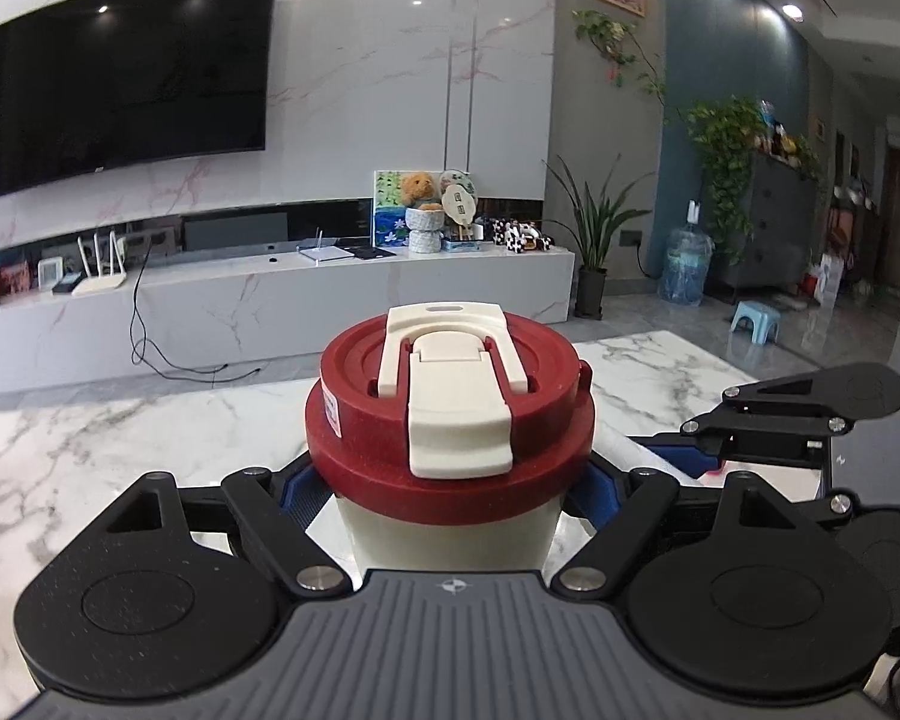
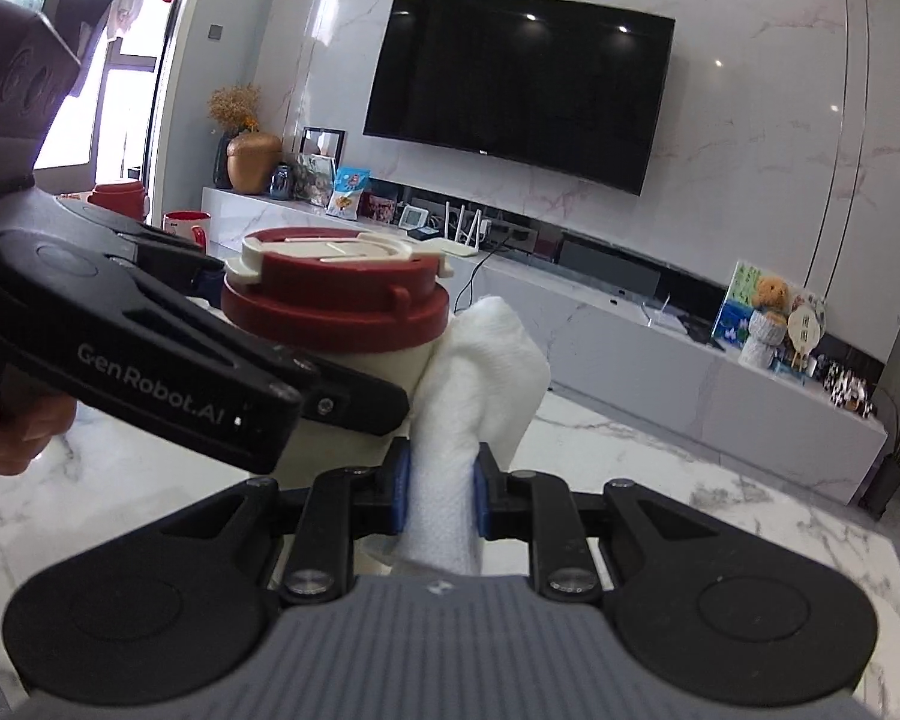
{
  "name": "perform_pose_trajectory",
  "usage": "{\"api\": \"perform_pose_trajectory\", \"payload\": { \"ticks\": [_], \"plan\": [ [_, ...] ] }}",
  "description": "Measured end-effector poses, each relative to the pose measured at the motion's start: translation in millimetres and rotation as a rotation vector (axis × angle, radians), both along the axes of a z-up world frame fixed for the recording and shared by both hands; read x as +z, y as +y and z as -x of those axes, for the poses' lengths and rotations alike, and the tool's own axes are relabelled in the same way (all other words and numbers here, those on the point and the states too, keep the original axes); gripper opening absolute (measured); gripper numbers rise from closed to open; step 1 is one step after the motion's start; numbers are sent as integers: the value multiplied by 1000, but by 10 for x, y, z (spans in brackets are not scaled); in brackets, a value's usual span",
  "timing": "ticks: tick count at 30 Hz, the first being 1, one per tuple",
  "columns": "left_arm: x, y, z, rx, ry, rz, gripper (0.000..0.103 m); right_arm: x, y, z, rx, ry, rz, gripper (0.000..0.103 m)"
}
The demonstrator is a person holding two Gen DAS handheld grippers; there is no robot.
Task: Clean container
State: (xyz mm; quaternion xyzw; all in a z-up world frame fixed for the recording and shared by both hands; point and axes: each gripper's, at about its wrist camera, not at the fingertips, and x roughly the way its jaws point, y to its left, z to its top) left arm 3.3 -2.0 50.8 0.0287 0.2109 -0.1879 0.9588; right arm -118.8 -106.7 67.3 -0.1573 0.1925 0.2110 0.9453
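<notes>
A cream container (image 1: 450, 531) with a dark red lid (image 1: 354, 420) and a cream flip latch stands upright over the marble table (image 1: 90, 438). My left gripper (image 1: 450, 495) is shut on its body just below the lid. In the right wrist view the container (image 2: 336, 306) is held from the left by the left gripper (image 2: 354, 396). My right gripper (image 2: 438, 492) is shut on a white cloth (image 2: 486, 372), whose bunched end presses against the container's right side below the lid. The right gripper also shows at the right edge of the left wrist view (image 1: 768, 420).
A red mug (image 2: 187, 225) and another red-lidded container (image 2: 117, 195) stand on the table's far left. A marble TV console (image 1: 270, 300) with a router, a teddy bear and small items runs along the wall under a TV. Plants, a water jug and a blue stool (image 1: 753, 318) are to the right.
</notes>
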Motion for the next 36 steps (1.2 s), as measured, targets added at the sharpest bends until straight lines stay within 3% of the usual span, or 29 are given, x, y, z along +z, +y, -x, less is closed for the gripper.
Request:
{"api": "perform_pose_trajectory", "payload": {
  "ticks": [6,15,31,36],
  "plan": [
    [-26,-50,20,-27,5,-30,81,-13,-70,-47,16,38,-40,23],
    [-85,-98,46,-40,-2,-41,81,-256,2,-57,13,103,62,23],
    [-133,-141,125,-18,-30,-34,81,-652,115,-205,-9,283,114,23],
    [-143,-170,130,3,-44,-28,81,-674,112,-221,-20,302,99,23]
  ]
}}
